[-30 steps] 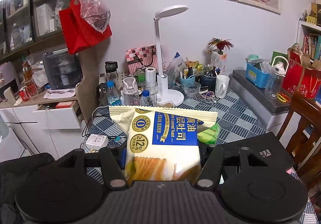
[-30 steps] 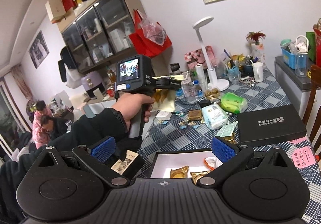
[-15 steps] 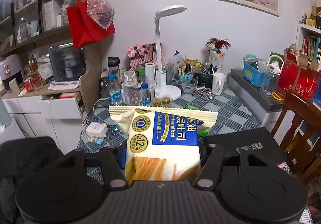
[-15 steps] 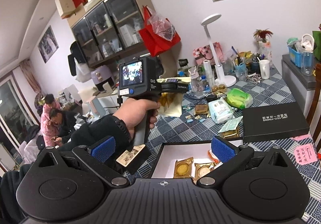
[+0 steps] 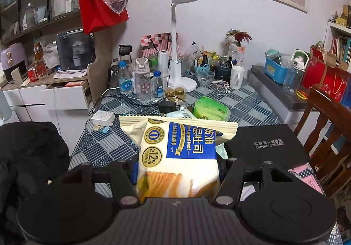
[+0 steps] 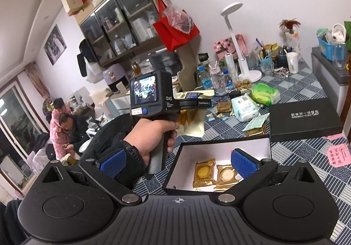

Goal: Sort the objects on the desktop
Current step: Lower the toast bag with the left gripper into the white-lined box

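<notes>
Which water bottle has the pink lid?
The tall clear bottle with flowers on it, standing between two smaller blue-capped bottles. Its flip lid is pale pink; theirs are blue.

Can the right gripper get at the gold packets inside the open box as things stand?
Probably yes: the right gripper is open and empty, and the gold packets lie uncovered in the open box just ahead of it.
</notes>
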Tool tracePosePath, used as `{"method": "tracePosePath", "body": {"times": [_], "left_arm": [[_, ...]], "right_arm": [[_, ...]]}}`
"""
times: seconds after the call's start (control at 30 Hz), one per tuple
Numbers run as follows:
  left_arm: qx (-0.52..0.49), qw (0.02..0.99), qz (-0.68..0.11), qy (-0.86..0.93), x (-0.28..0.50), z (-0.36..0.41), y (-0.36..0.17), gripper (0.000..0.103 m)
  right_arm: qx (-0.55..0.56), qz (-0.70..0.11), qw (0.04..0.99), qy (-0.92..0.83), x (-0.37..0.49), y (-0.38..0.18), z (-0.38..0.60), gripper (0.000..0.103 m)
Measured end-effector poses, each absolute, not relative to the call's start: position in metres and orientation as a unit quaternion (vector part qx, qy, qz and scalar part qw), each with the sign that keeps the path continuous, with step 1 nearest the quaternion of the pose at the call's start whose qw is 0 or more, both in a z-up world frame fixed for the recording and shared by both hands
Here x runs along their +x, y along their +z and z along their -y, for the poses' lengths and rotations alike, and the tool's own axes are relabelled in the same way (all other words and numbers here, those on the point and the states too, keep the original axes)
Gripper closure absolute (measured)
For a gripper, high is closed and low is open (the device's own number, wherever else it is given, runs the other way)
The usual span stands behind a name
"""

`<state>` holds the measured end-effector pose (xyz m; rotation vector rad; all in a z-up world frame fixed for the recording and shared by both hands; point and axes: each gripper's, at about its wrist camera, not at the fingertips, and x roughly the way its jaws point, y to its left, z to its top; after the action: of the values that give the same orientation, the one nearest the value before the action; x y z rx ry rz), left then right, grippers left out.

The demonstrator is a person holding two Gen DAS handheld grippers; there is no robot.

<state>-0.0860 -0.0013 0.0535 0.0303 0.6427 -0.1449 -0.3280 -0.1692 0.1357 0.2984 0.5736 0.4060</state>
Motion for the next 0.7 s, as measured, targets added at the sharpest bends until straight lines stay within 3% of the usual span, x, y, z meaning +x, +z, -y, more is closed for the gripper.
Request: {"method": "tracePosePath", "body": {"times": [0.7], "left_arm": [[0.007, 0.927, -0.367, -0.072, -0.091, -0.004, -0.019, 0.034]], "right_arm": [[0.164, -0.338, 0.906, 0.194, -0.303, 0.093, 0.163, 0.000]]}}
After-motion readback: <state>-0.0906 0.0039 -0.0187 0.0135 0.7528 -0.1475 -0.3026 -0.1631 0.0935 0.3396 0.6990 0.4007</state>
